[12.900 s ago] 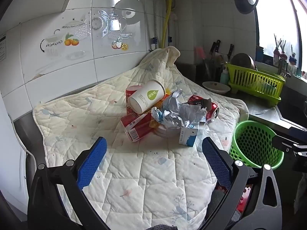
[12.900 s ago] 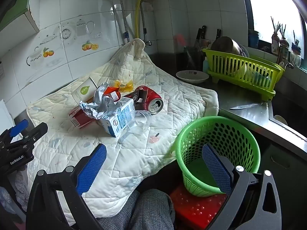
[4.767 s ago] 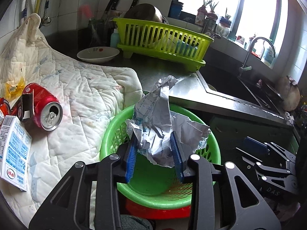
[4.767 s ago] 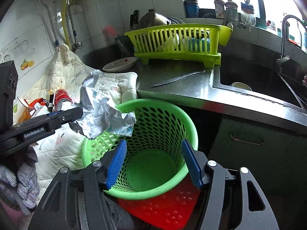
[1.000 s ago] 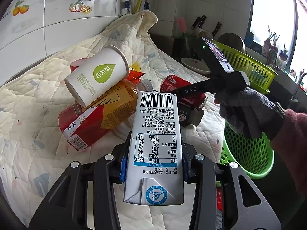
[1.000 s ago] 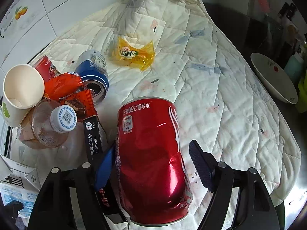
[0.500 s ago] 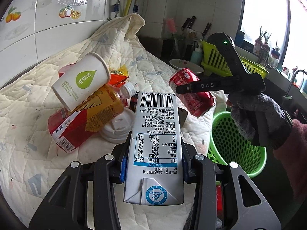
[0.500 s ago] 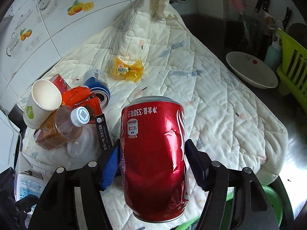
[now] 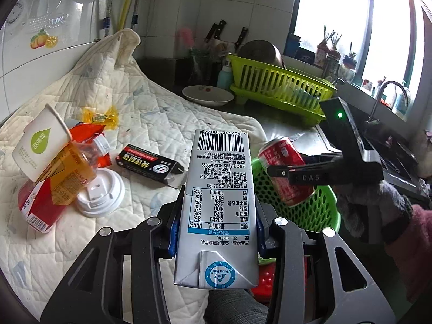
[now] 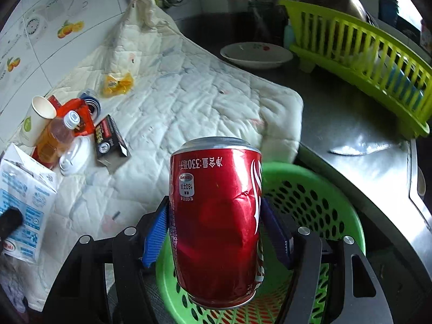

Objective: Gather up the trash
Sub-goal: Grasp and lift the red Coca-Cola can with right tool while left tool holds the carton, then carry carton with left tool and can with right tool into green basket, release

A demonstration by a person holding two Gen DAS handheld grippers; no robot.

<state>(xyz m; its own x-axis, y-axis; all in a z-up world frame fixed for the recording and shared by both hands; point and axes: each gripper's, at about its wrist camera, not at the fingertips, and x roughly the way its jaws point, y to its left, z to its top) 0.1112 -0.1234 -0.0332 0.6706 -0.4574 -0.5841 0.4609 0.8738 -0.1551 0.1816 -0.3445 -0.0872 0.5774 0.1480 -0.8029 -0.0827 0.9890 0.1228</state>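
Note:
My left gripper is shut on a white and blue milk carton, which hangs over the front edge of the quilted pad. My right gripper is shut on a dented red soda can, held above the green mesh basket. In the left wrist view the same red soda can hangs over the green mesh basket, gripped by the right tool in a gloved hand. The milk carton shows at the far left of the right wrist view.
On the pad lie a paper cup, an orange drink bottle, a white lid, a black box, a red packet and a yellow wrapper. A white bowl, a lime dish rack and a knife sit on the steel counter.
The right gripper carried the red can off the pad and to the right, over the green basket. The left gripper swung right with the carton, toward the basket.

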